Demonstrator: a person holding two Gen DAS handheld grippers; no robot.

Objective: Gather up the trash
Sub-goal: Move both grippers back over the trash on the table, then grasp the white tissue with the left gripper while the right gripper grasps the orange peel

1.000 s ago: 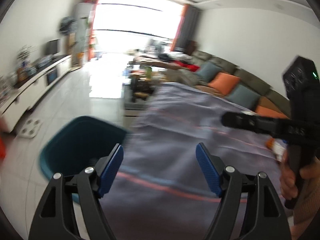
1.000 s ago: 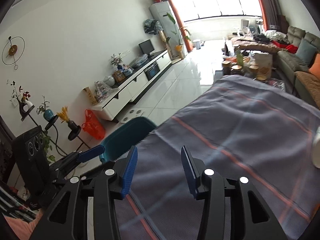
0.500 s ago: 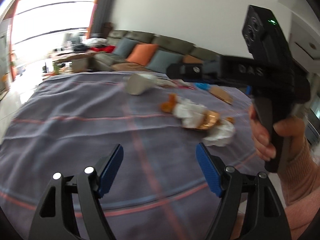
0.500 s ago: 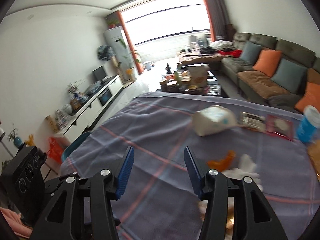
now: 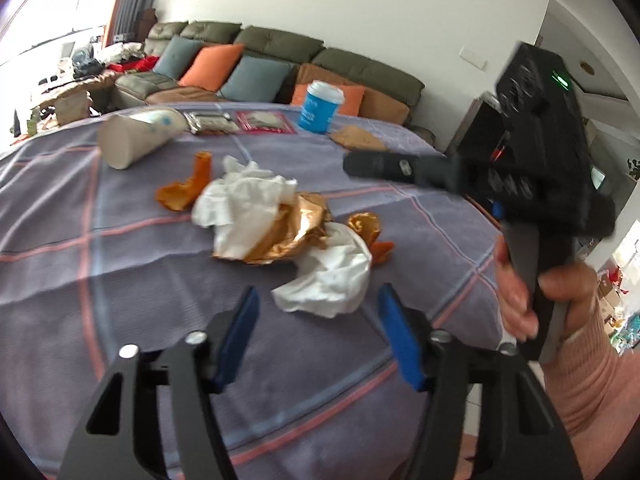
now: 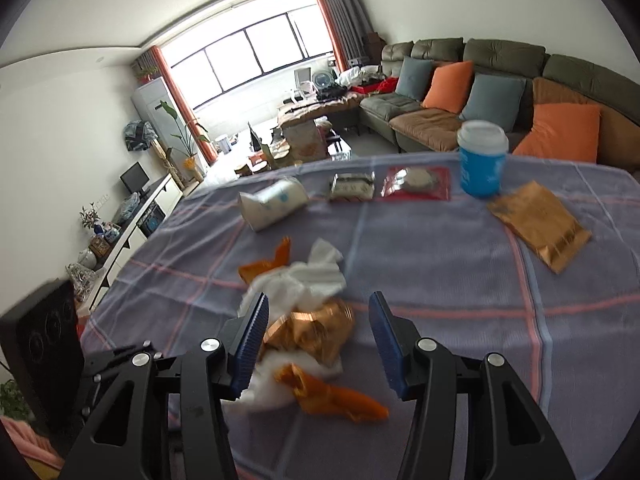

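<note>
A heap of trash lies mid-table: white tissues (image 5: 240,208), a gold foil wrapper (image 5: 296,228) and orange scraps (image 5: 188,188). My left gripper (image 5: 318,312) hovers just short of the nearest tissue (image 5: 332,280). Its jaws are closing and the pads touch nothing. My right gripper (image 6: 319,320) is open, hanging over the foil wrapper (image 6: 320,328), which sits between its blue pads. A hand (image 5: 560,292) holds that gripper at the right of the left wrist view. Farther back lie a tipped paper cup (image 6: 272,204) and a blue lidded cup (image 6: 482,160).
A checked purple-grey cloth (image 5: 80,280) covers the table. A gold packet (image 6: 540,228), a silver packet (image 6: 352,188) and a red packet (image 6: 416,184) lie near the far edge. Behind it stands a green sofa (image 6: 500,56) with cushions. A white TV cabinet (image 6: 140,224) runs along the left wall.
Both views have swung from the teal bin and bare cloth over to the trash heap, which is now close under the fingers. The left jaws have narrowed.
</note>
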